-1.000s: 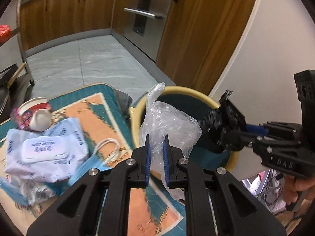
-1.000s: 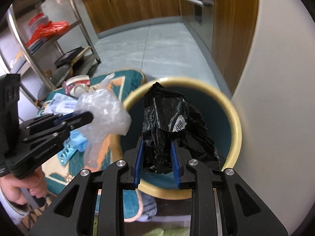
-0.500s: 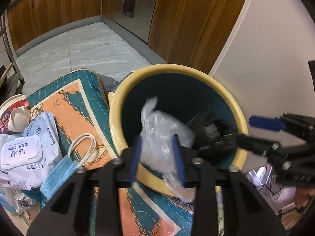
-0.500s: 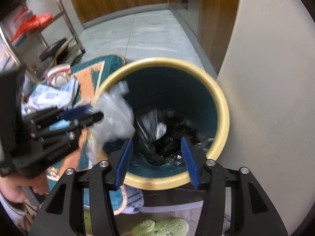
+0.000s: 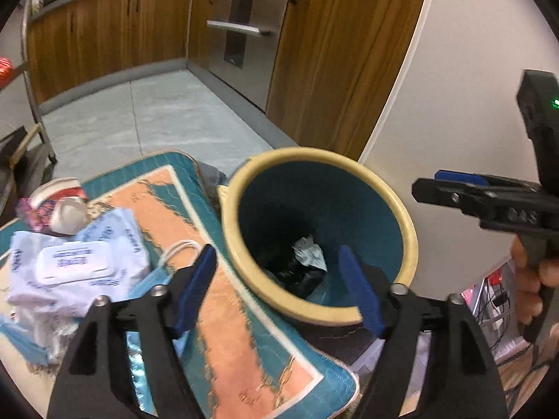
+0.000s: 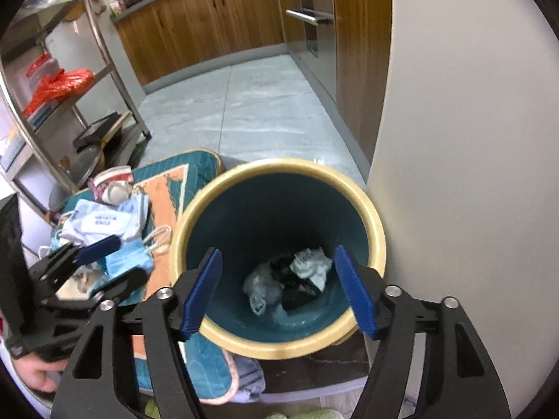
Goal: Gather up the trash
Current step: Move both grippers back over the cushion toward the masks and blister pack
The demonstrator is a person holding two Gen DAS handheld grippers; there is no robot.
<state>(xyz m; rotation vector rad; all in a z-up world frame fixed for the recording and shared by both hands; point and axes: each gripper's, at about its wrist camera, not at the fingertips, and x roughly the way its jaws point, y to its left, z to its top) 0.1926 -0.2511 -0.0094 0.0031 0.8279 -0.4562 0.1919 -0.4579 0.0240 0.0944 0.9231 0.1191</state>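
Note:
A teal bin with a cream rim [image 5: 408,241] [image 6: 379,244] stands by the white wall. At its bottom lie a clear plastic bag [image 6: 260,288] and a black bag [image 6: 297,291] [image 5: 300,276] with a white label. My left gripper [image 5: 279,286] hovers over the bin's near left rim, jaws opening, nothing between them. My right gripper [image 6: 279,288] hangs above the bin mouth, jaws opening and empty too. On the patterned mat [image 5: 223,300] lie a wet-wipes pack [image 5: 73,265] [image 6: 104,221], a blue face mask [image 6: 129,260] and a crushed paper cup [image 5: 63,202].
A metal shelf rack [image 6: 87,70] with red bags stands at the left. Wooden cabinets [image 5: 111,35] and an oven front line the far side of the tiled floor [image 5: 157,118]. A hand [image 5: 534,279] grips the right tool's handle; cables lie beneath it.
Both grippers opened and let go of their bags. The clear bag and the black bag fell to the bottom of the bin. The left gripper shifted back toward the mat.

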